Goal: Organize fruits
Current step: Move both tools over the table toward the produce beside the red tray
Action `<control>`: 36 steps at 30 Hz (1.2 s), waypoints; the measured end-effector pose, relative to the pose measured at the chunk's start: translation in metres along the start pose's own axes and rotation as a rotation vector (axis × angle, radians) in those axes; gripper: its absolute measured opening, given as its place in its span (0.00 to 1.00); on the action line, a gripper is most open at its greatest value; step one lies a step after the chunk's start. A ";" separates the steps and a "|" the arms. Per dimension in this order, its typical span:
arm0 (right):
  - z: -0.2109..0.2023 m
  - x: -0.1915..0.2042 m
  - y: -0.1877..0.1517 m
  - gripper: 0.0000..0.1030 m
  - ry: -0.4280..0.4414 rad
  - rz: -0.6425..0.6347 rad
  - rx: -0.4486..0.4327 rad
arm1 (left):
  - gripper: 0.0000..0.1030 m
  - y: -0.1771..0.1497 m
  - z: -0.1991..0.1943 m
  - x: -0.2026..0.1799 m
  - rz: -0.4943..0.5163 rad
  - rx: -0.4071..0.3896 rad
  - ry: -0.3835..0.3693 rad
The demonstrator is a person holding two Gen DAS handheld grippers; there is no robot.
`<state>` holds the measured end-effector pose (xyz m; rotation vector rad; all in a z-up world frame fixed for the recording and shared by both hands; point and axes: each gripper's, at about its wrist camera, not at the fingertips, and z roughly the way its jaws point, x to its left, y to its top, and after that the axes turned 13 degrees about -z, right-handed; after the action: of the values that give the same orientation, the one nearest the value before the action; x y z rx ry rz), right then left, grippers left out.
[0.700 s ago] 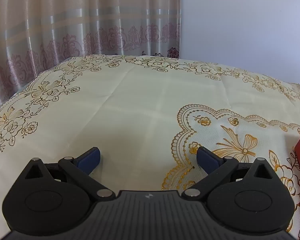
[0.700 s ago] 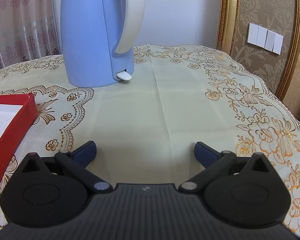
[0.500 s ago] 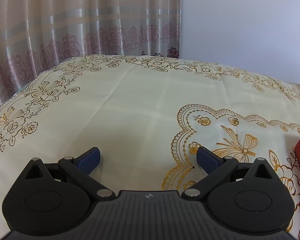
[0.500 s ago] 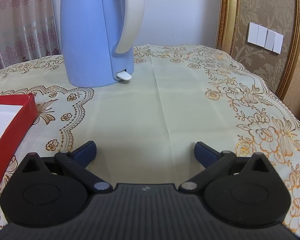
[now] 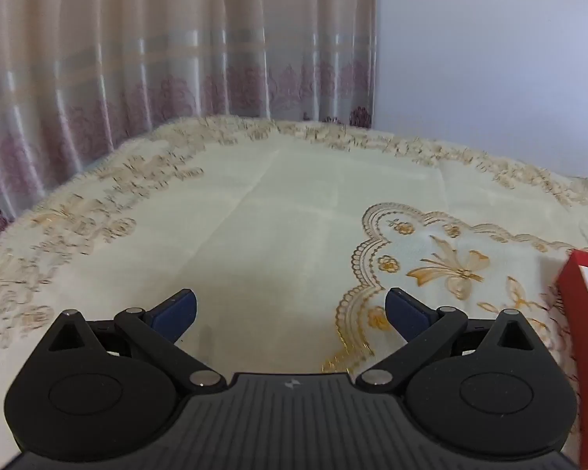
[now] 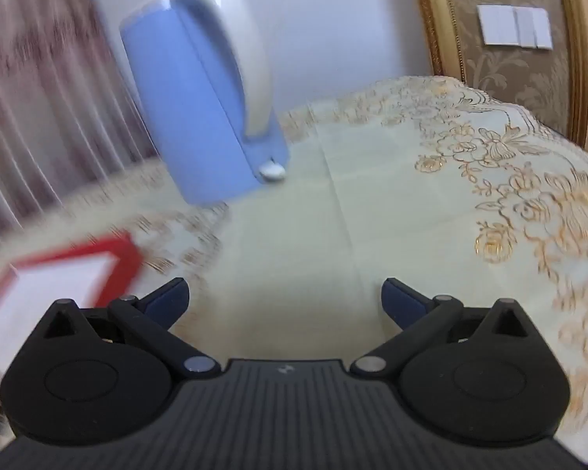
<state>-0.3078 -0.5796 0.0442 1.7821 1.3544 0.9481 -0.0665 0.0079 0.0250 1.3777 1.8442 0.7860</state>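
Fingers (image 5: 174, 307) on both your grippers stand released and empty, so find fruit before swinging toward the red box (image 6: 64, 274).

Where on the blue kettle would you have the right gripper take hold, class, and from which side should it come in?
Grip the white handle of the blue kettle, probably from the handle side, which faces the right gripper. The handle arches clear of the body, leaving a gap for a finger, and looks narrower than the open jaws; the body looks too wide.

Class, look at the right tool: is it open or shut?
Open. The right tool has its blue fingers spread wide, with only bare tablecloth between them.
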 end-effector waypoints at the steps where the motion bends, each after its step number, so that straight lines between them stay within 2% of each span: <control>1: -0.010 0.005 0.001 1.00 -0.004 0.018 -0.016 | 1.00 -0.002 -0.009 -0.001 0.011 -0.017 -0.009; 3: -0.031 0.021 0.005 1.00 -0.068 0.026 -0.005 | 1.00 -0.008 -0.030 -0.007 0.047 -0.049 -0.028; 5: -0.051 0.046 0.006 1.00 -0.148 -0.038 0.011 | 1.00 -0.015 -0.048 -0.012 0.081 -0.078 -0.054; 8: -0.093 0.095 -0.004 1.00 -0.267 -0.162 -0.089 | 1.00 -0.026 -0.072 -0.021 0.115 -0.107 -0.089; 10: -0.121 0.123 -0.019 1.00 -0.320 -0.183 -0.179 | 1.00 -0.032 -0.086 -0.027 0.125 -0.115 -0.118; 13: -0.149 0.146 -0.046 1.00 -0.227 -0.174 -0.291 | 1.00 -0.041 -0.102 -0.032 0.130 -0.112 -0.154; 16: -0.160 0.163 -0.065 1.00 -0.159 -0.151 -0.320 | 1.00 -0.049 -0.113 -0.040 0.143 -0.088 -0.166; 18: -0.161 0.176 -0.073 1.00 -0.172 -0.168 -0.331 | 1.00 -0.055 -0.123 -0.041 0.133 -0.083 -0.200; 21: -0.168 0.193 -0.083 1.00 -0.210 -0.200 -0.364 | 1.00 -0.061 -0.142 -0.036 0.078 -0.105 -0.295; 25: -0.164 0.217 -0.085 1.00 -0.215 -0.277 -0.321 | 1.00 -0.067 -0.160 -0.025 0.003 -0.171 -0.423; 28: -0.156 0.233 -0.089 1.00 -0.201 -0.328 -0.282 | 1.00 -0.068 -0.162 -0.025 -0.004 -0.140 -0.464; 31: -0.140 0.247 -0.092 1.00 -0.171 -0.394 -0.201 | 1.00 -0.071 -0.162 -0.020 -0.044 -0.143 -0.465; 33: -0.129 0.256 -0.096 1.00 -0.170 -0.444 -0.143 | 1.00 -0.075 -0.160 -0.018 -0.084 -0.091 -0.479; 34: -0.126 0.259 -0.098 1.00 -0.172 -0.465 -0.128 | 1.00 -0.077 -0.158 -0.020 -0.079 -0.070 -0.486; 36: -0.120 0.264 -0.101 1.00 -0.170 -0.491 -0.105 | 1.00 -0.082 -0.157 -0.025 -0.039 -0.061 -0.443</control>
<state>-0.4092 -0.2902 0.0532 1.3259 1.5037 0.5740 -0.2339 -0.0466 0.0539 1.3445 1.4843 0.4649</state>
